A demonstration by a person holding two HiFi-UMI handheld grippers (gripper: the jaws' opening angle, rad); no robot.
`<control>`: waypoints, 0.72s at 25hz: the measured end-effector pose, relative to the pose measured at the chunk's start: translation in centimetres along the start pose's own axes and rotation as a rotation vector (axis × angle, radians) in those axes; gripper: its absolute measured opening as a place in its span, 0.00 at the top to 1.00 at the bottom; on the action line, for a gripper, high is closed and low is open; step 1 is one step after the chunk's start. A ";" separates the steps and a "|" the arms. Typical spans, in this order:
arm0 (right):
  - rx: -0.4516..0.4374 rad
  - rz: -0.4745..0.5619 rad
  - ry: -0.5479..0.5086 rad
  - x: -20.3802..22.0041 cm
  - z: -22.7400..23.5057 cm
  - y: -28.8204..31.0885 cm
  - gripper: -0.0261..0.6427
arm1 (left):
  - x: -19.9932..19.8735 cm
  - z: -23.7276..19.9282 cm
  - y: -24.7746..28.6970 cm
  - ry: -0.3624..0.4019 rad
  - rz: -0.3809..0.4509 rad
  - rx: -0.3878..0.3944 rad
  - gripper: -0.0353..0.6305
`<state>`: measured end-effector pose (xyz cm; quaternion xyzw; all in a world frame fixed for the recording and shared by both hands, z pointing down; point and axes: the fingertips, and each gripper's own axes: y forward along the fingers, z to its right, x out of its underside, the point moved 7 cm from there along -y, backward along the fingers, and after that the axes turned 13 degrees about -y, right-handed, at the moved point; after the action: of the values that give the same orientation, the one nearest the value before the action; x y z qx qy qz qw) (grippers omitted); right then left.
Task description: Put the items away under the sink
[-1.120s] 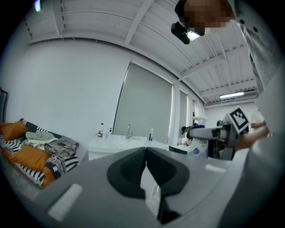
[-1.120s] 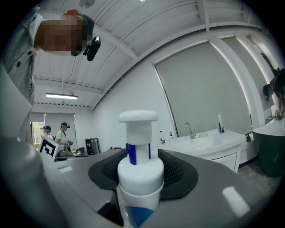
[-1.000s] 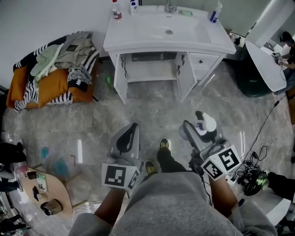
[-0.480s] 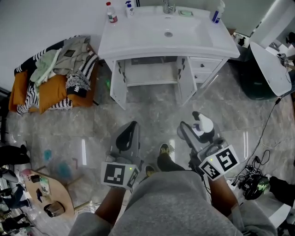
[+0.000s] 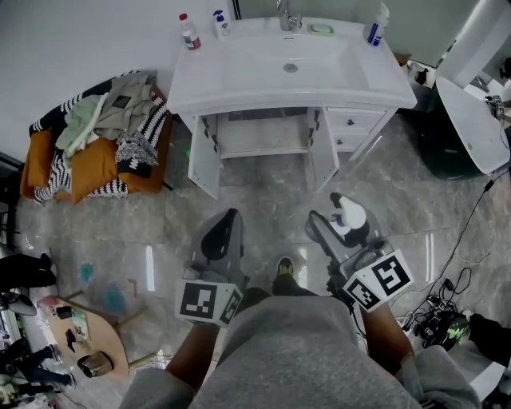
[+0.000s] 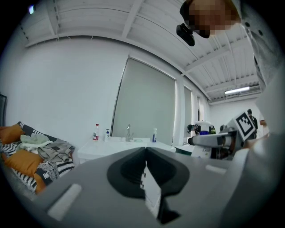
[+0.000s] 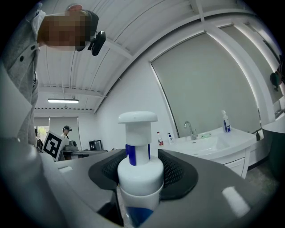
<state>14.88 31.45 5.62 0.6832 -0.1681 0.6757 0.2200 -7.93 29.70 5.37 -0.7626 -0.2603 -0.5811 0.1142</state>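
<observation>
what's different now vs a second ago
The person has walked toward the sink vanity: it sits lower and larger in the head view, and only one shoe now shows ahead. Nothing was taken hold of or let go. The right gripper stays shut on the pump bottle, the left gripper stays shut and empty, and the cabinet doors stay open.

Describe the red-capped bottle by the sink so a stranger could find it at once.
Find the white sink cabinet against the wall, then its countertop's back left corner, left of the faucet. Of the two small bottles there, the red-capped bottle is the outer one; its neighbour is white with blue.
</observation>
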 end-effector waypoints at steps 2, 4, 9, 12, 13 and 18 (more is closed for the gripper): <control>-0.006 0.003 -0.001 -0.2 0.5 0.2 0.64 | -0.1 0.2 0.5 0.001 0.002 0.000 0.93; -0.012 0.008 -0.002 -0.3 0.9 0.4 0.64 | -0.2 0.5 0.8 0.008 0.005 -0.002 0.93; -0.025 0.023 0.003 -0.4 1.7 0.5 0.64 | -0.3 0.9 1.5 0.014 0.005 -0.009 0.93; -0.032 0.035 0.000 -0.5 2.3 0.9 0.64 | -0.6 0.9 2.0 0.016 0.013 -0.012 0.93; -0.032 0.037 -0.001 -0.5 2.4 1.0 0.64 | -0.6 1.0 2.1 0.017 0.015 -0.013 0.93; -0.033 0.039 0.002 -0.5 2.7 1.1 0.64 | -0.7 1.2 2.2 0.023 0.018 -0.014 0.93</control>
<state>16.61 29.05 5.18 0.6755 -0.1924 0.6775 0.2183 -5.92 28.20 4.61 -0.7591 -0.2480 -0.5904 0.1170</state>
